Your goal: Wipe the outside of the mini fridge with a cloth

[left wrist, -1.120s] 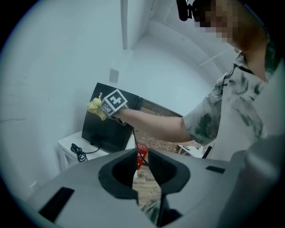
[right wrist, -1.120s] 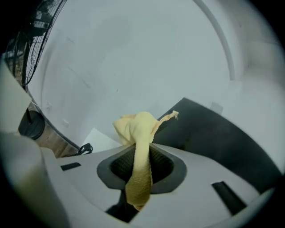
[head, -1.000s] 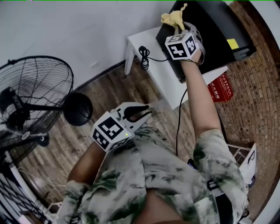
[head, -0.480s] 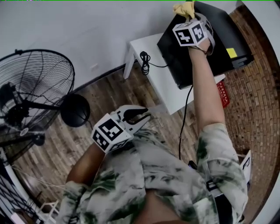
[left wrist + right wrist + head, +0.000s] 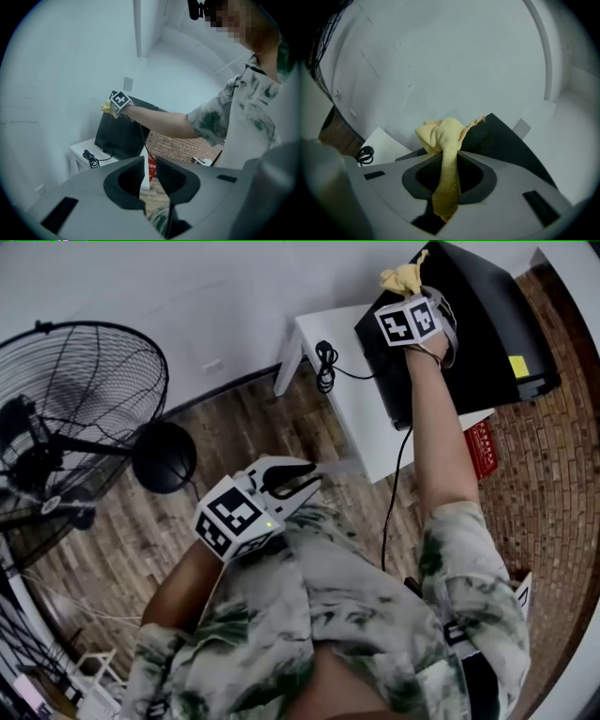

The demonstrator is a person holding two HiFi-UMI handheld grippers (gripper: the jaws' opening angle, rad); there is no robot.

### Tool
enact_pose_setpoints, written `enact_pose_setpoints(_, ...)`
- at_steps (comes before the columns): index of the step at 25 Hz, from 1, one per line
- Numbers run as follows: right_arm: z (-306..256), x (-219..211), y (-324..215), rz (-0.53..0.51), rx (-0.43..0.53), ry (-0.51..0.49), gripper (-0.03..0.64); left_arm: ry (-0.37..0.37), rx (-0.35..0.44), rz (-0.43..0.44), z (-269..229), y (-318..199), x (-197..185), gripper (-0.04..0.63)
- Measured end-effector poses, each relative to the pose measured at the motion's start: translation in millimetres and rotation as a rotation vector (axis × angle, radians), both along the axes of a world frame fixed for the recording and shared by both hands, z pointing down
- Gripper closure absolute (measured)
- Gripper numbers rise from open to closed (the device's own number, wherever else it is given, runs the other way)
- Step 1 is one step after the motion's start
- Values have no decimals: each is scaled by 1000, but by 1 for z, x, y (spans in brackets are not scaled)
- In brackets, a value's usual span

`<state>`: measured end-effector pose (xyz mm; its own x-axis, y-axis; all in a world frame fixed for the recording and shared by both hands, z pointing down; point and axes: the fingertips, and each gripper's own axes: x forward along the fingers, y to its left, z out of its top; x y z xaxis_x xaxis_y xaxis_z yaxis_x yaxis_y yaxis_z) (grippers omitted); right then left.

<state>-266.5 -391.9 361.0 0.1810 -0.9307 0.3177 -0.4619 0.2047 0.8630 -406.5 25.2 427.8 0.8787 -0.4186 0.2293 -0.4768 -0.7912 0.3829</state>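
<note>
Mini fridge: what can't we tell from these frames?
- Cloth touching the mini fridge or not: head view, the right gripper covers the spot; right gripper view, the bunched cloth does.
- Red item beside the table: print too small, table edge hides part, head view.
- Fan: cut off by the left edge, head view.

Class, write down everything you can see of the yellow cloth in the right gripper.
The pale yellow cloth looks soft and textured, like woven fabric. It is crumpled: a bunched wad bulges ahead of the right gripper, whose jaws are shut on a narrow strip that hangs back toward the camera. The wad sits at the upper edge of the black mini fridge; whether it presses on it is unclear.
</note>
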Motion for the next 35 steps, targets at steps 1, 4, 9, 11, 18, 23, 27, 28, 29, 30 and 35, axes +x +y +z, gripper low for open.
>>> enact_pose_setpoints(1, 9, 1, -1, 1, -15, 4, 531, 1, -3, -6, 1, -1, 0, 509)
enact_pose_setpoints(4, 36, 4, -4, 4, -53, 12, 531, 2, -10, -21, 4, -3, -2, 509)
enact_pose_setpoints(9, 90, 3, -6, 5, -135, 8, 531, 9, -35, -47, 9, -6, -6, 509)
enact_pose_setpoints(11, 108, 4, -7, 11, -163, 2, 531, 7, -44, -58, 12, -8, -7, 509)
enact_pose_setpoints(18, 159, 3, -12, 30, -233, -9, 531, -11, -78, -83, 24, -13, -10, 509)
enact_pose_setpoints(23, 192, 6, -19, 41, -282, -8, 531, -30, -87, -108, 31, -22, -15, 509)
enact_pose_setpoints(27, 219, 5, -20, 45, -325, -5, 531, -31, -104, -129, 34, -28, -22, 509)
enact_pose_setpoints(28, 225, 5, -21, 44, -335, -8, 531, -32, -108, -133, 35, -29, -23, 509)
enact_pose_setpoints(29, 231, 4, -23, 44, -343, -10, 531, -34, -111, -136, 36, -31, -24, 509)
enact_pose_setpoints(30, 236, 3, -24, 42, -351, -11, 531, -37, -113, -139, 37, -33, -25, 509)
enact_pose_setpoints(35, 261, -4, -26, 25, -388, -22, 531, -48, -137, -150, 41, -42, -32, 509)
